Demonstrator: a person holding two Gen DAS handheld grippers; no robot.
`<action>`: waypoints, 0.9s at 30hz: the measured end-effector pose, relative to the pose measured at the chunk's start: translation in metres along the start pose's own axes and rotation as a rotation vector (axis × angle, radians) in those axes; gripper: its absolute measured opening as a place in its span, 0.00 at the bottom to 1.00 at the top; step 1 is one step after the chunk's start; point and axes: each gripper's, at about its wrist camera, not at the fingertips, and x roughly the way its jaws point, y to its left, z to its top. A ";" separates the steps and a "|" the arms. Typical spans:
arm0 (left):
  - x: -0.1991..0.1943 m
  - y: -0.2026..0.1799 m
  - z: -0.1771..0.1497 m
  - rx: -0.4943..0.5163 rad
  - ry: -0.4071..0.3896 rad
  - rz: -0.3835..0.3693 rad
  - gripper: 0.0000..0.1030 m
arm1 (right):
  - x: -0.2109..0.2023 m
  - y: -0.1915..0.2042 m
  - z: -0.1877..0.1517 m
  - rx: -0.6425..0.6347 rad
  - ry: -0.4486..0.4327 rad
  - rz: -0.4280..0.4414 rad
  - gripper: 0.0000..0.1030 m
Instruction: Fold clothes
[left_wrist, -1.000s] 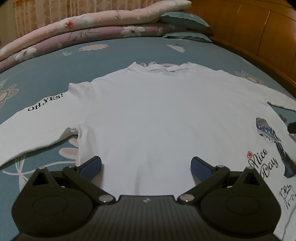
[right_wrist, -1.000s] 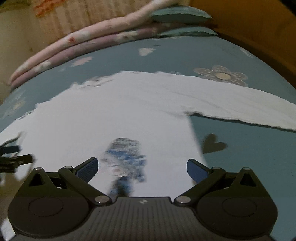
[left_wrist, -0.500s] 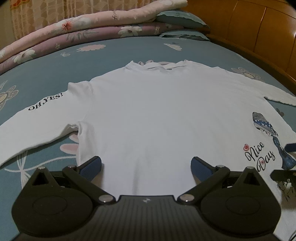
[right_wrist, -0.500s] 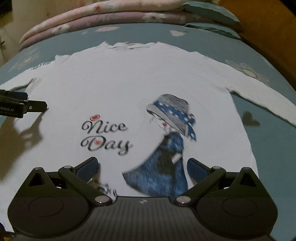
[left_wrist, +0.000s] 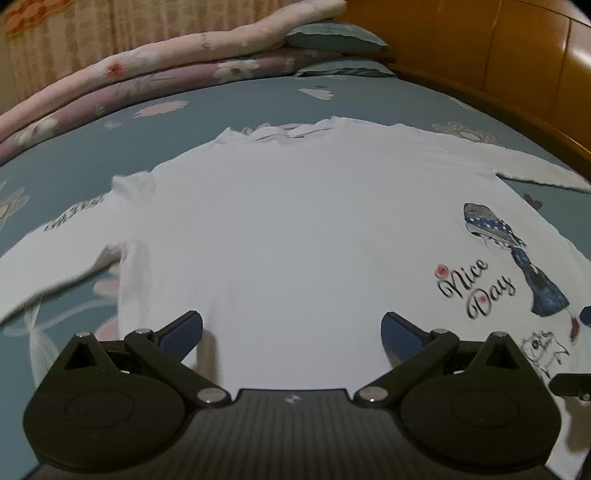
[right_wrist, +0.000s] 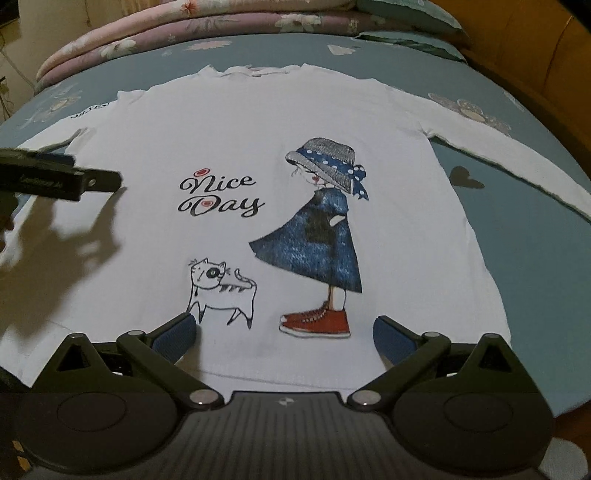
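A blue flowered bedsheet (right_wrist: 517, 258) covered the bed, folded quilts (left_wrist: 147, 74) stacked at its far left and a wooden headboard (left_wrist: 517, 55) at the right. The white shirt (right_wrist: 295, 129) lay flat across it, sleeves spread. The left gripper (left_wrist: 291, 328) hovered with fingers spread and empty, as did the right gripper (right_wrist: 284, 330). Only the right view showed the printed cat (right_wrist: 221, 288).

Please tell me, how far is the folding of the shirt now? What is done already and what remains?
Done: the white long-sleeved shirt with the girl print lies spread flat, print up, on the blue flowered bedsheet, both sleeves out to the sides. In hand: nothing; the left gripper and right gripper are open over the shirt's lower part, near the hem. Left: every fold; no sleeve or side is turned in.
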 end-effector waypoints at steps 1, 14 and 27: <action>-0.004 0.000 -0.007 -0.020 0.012 -0.001 0.99 | 0.000 0.000 0.000 0.000 0.000 0.001 1.00; -0.075 -0.012 -0.085 -0.091 0.048 0.045 0.99 | -0.004 -0.004 -0.015 -0.007 -0.085 0.024 1.00; -0.065 0.004 -0.075 -0.138 0.030 0.038 0.99 | -0.007 -0.007 -0.023 -0.027 -0.119 0.044 1.00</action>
